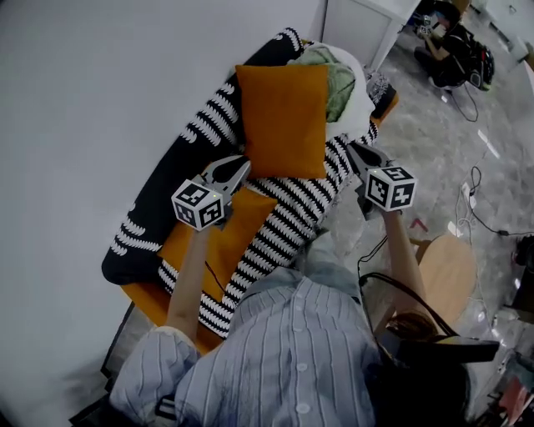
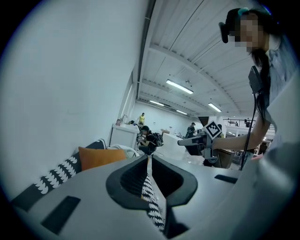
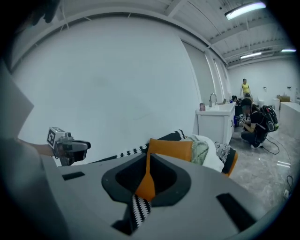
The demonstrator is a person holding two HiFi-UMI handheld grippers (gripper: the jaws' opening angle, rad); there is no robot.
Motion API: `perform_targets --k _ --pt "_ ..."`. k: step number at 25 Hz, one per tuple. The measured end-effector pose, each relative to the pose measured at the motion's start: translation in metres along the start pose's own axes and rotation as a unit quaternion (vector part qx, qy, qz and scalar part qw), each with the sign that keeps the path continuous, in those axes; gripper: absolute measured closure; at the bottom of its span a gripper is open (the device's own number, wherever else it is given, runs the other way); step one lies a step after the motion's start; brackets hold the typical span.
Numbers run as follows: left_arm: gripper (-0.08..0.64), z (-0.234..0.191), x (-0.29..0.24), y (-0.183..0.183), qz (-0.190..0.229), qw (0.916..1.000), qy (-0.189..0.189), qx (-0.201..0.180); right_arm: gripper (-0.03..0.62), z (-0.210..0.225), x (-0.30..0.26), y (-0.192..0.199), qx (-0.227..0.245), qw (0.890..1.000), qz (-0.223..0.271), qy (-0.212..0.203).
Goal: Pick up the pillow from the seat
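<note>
An orange square pillow leans upright on the seat, which is orange and draped with a black-and-white patterned blanket. My left gripper hovers just below the pillow's lower left corner, its jaws shut and nothing between them. My right gripper is shut and empty too, just off the pillow's lower right side. In the left gripper view the pillow lies ahead to the left, beyond the closed jaws. The right gripper view has the pillow straight ahead past its closed jaws.
A heap of green and white bedding lies behind the pillow. A white wall runs along the seat's left. A white cabinet stands beyond it, a round wooden stool and cables sit on the floor at right. A person crouches far off.
</note>
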State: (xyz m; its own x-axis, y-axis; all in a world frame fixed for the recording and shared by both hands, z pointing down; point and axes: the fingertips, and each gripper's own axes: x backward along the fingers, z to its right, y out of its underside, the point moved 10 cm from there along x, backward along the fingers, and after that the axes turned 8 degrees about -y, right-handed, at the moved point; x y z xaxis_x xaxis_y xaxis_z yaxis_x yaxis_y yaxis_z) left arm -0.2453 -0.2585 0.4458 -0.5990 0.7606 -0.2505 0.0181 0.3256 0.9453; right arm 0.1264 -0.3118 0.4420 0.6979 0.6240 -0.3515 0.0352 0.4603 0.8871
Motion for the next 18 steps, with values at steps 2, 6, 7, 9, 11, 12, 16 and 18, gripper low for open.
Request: perform_targets --k 2,6,7,9,11,12,16,18 --pt "0.541 -0.013 -0.010 -0.002 0.002 0.9999 -0.008 0.007 0.557 0.018 -0.017 -0.007 -0.002 1.000 -0.002 -0.005" --pt "0.541 -0.039 -0.034 -0.006 0.005 0.9990 -0.031 0.033 0.557 0.055 -0.055 -0.023 -0.002 1.000 -0.017 -0.018" --pt "0.541 -0.045 -0.041 -0.007 0.006 0.9984 -0.036 0.042 0.557 0.064 -0.064 -0.028 -0.003 1.000 -0.021 -0.022" --pt "0.541 -0.058 -0.053 -0.010 0.006 0.9974 -0.045 0.056 0.557 0.082 -0.086 -0.037 -0.006 0.999 -0.029 -0.030" --pt "0.541 -0.072 -0.068 -0.008 0.001 0.9965 -0.054 0.064 0.557 0.100 -0.109 -0.041 -0.008 0.999 -0.040 -0.037" --pt "0.541 -0.080 -0.077 -0.007 -0.003 0.9962 -0.059 0.065 0.557 0.109 -0.121 -0.042 -0.008 0.998 -0.046 -0.040" --pt "0.540 -0.114 -0.116 -0.006 -0.010 0.9951 -0.071 0.069 0.557 0.144 -0.168 -0.047 -0.005 0.997 -0.068 -0.047" --pt "0.540 -0.130 -0.133 -0.007 -0.014 0.9941 -0.077 0.075 0.557 0.160 -0.189 -0.048 -0.010 0.996 -0.075 -0.048"
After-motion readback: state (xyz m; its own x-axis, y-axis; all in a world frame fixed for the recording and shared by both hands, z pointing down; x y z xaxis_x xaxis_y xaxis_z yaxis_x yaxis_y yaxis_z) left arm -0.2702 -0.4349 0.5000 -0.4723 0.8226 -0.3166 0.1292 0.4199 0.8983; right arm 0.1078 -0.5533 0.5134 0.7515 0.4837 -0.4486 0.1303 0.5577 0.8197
